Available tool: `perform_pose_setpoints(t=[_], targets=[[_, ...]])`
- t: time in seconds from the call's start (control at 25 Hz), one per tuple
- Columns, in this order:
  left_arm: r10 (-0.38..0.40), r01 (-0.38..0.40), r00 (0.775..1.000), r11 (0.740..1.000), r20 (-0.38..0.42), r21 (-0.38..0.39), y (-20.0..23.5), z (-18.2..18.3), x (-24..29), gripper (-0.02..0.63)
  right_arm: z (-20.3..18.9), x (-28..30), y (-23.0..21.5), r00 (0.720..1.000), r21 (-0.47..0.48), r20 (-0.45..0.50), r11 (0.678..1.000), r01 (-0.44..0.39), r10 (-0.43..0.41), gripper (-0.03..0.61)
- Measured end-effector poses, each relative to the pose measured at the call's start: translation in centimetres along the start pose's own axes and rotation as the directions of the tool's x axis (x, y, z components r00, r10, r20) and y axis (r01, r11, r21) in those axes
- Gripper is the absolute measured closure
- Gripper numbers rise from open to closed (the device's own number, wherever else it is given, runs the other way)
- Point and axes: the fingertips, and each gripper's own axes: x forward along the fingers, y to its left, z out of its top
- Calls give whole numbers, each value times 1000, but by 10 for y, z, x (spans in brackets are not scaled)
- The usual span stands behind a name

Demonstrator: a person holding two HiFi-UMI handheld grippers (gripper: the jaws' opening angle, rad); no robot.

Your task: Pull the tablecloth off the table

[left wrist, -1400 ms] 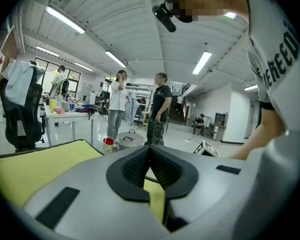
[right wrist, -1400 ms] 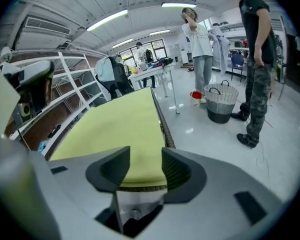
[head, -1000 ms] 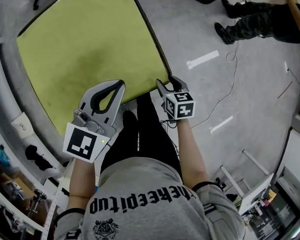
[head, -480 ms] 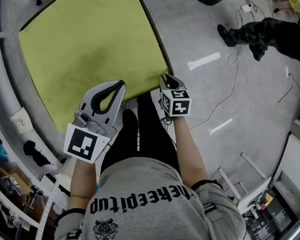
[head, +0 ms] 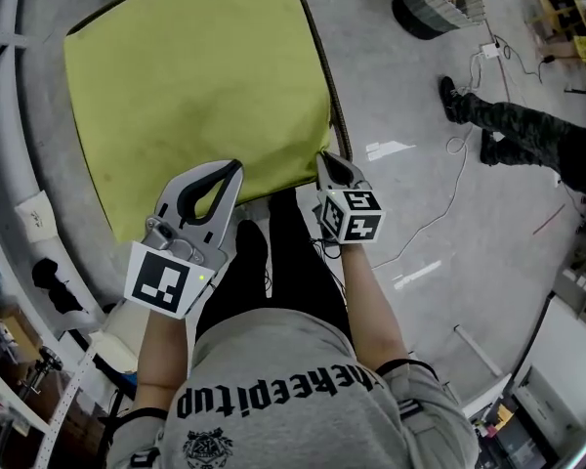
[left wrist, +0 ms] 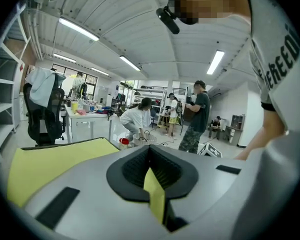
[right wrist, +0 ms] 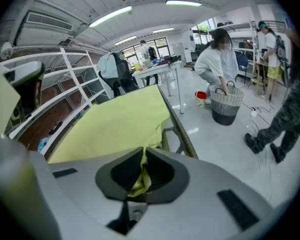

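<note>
A yellow-green tablecloth (head: 195, 86) covers the table in the head view. My left gripper (head: 232, 167) is shut on its near edge, and a fold of the cloth (left wrist: 155, 194) shows pinched between its jaws. My right gripper (head: 324, 160) has just been closing at the cloth's near right corner; it is now shut on a bunched bit of the cloth (right wrist: 140, 179). There the cloth (right wrist: 120, 124) is lifted off the table's dark woven rim (right wrist: 182, 134).
Grey shelving (head: 10, 164) runs along the table's left side. A person crouches by a woven basket (right wrist: 225, 106) on the floor to the right, and another person's legs (head: 527, 130) stand near cables (head: 439, 193). A chair and a white desk (left wrist: 87, 119) stand beyond the table.
The right gripper's jaws have closed on the cloth's corner, and it has risen slightly. The table and cloth have shifted right and down in the head view. The standing person has moved.
</note>
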Motion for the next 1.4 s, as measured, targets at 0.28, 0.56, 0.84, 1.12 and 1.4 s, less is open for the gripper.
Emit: perform_pose_setpoints(t=[0.28,0.56,0.84,1.12,1.4], targets=[[91,-90,995,996,49,-25,14,6,-32,601,53,-1,75,985,-161,72,977,-143,156,554],[210,-205,973,977,96,-59,32,3,-84,602,67,6,151,958,-307,41,916,-257,283,554],[335,-326,935,941,117,-88,48,-12,-140,602,67,10,220,927,-403,5,849,-341,375,554],[438,-421,889,896,130,-138,57,-30,-194,601,63,19,297,885,-490,-31,765,-419,465,554],[534,-508,837,839,120,-192,67,-57,-252,601,40,29,382,835,-547,-84,675,-495,545,555]])
